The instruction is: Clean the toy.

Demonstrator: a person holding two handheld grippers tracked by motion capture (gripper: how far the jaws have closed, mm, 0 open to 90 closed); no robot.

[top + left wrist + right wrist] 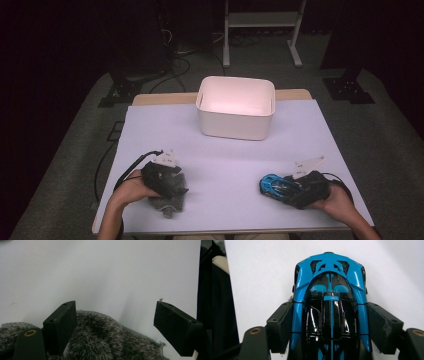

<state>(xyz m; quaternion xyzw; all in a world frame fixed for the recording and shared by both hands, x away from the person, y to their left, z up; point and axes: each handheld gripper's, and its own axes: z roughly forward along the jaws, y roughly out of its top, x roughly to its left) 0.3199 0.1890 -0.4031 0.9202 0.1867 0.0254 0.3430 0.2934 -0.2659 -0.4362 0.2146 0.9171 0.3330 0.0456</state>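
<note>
High view: white-covered table (225, 165) on grey carpet (65, 165), dark room.

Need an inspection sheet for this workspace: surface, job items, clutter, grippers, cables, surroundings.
Surface: white sheet over a wooden table, flat, unmarked.
Job's things: blue toy car near the right front edge; grey fuzzy cloth near the left front edge; white bin at the back centre, nothing seen inside.
Clutter: nothing seen.
Grippers: right gripper jaws against both sides of the car; left gripper jaws wide apart above the cloth.
Cables: black cable loops from the left gripper; more cables on the floor behind.
Surroundings: grey carpet, white stand, dark background.
</note>
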